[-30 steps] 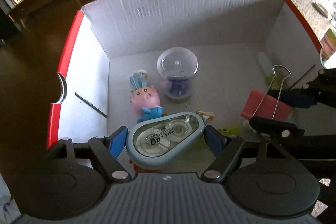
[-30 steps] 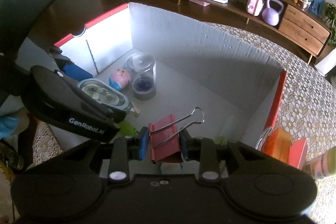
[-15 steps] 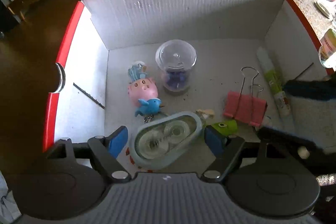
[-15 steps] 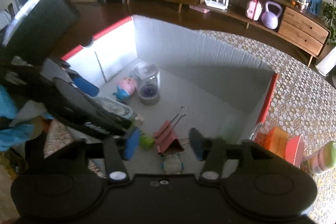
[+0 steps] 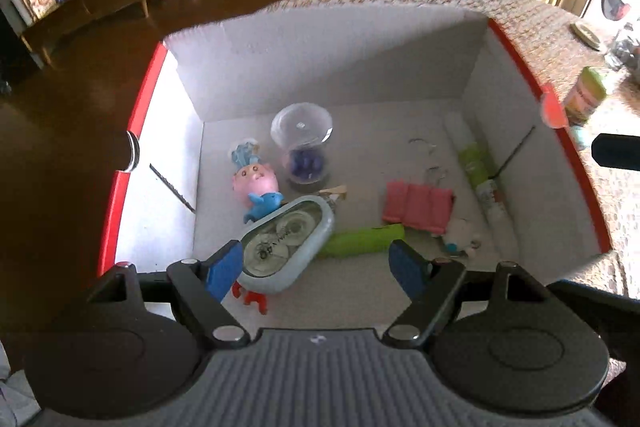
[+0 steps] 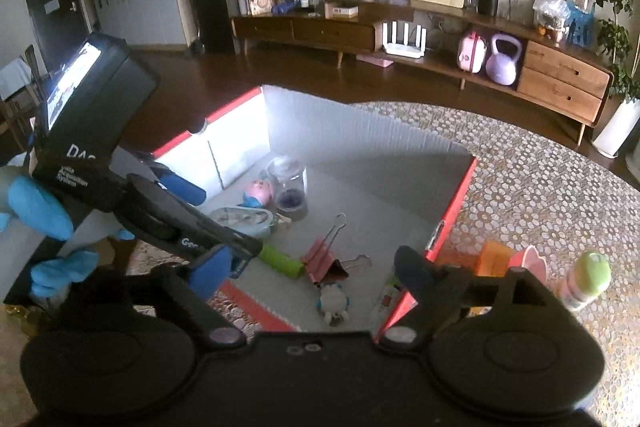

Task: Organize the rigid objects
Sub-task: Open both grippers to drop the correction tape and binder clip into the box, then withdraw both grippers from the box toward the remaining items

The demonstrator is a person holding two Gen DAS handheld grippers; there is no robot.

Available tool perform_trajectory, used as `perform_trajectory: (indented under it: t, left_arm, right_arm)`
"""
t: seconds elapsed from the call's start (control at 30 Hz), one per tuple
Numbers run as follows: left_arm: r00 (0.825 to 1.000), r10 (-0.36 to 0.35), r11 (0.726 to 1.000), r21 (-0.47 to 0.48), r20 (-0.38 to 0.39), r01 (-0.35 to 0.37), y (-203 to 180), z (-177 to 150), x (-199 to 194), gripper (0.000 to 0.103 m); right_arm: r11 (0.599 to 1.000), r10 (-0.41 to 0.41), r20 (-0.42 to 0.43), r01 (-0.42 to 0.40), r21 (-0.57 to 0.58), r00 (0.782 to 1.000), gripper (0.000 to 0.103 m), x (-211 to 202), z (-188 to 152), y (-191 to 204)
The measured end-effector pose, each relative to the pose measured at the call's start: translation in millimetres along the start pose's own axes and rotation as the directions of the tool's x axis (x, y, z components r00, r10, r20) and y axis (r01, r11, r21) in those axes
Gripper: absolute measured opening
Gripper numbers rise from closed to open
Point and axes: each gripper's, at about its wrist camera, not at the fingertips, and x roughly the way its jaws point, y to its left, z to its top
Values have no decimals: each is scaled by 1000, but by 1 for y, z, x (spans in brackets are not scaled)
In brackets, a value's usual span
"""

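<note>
Inside the box (image 5: pixel 472 67), clip (image 5: pixel 418 206) and tape (image 5: pixel 286 245) lie released, so lift your wide, empty left gripper (image 5: pixel 316 265) and just-opened right gripper (image 6: pixel 310 269) straight clear.

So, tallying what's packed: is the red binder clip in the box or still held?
In the box: the red binder clip lies on its floor, clear of the right claw.

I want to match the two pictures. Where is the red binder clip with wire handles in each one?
Left wrist view: red binder clip lies right of centre on the box floor.
Right wrist view: clip lies at centre, low in the box.
Shared landmark: clear plastic jar.
</note>
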Motion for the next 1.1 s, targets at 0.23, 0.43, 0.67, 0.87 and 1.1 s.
perform_trajectory:
  t: [0.23, 0.43, 0.67, 0.87, 1.1]
  left_arm:
    - [997, -17, 1000, 17, 76, 16, -17, -9, -34, 79]
    - [989, -41, 999, 2, 141, 42, -29, -14, -61, 80]
    - [974, -54, 999, 18, 218, 51, -50, -20, -88, 80]
    - [957, -72, 997, 25, 280, 67, -69, -27, -102, 80]
    - [933, -86, 996, 42, 349, 76, -98, -35, -109, 84]
  right_arm:
    - [1000, 11, 49, -12, 17, 999, 96, -32, -8, -3]
    - [998, 5, 101, -10, 56, 995, 98, -57, -15, -9]
    - [994, -14, 154, -2, 106, 988, 100, -86, -30, -22]
    - [989, -60, 187, 33, 148, 981, 102, -110, -48, -40]
    - [972, -127, 206, 80, 223, 970, 102, -132, -83, -66]
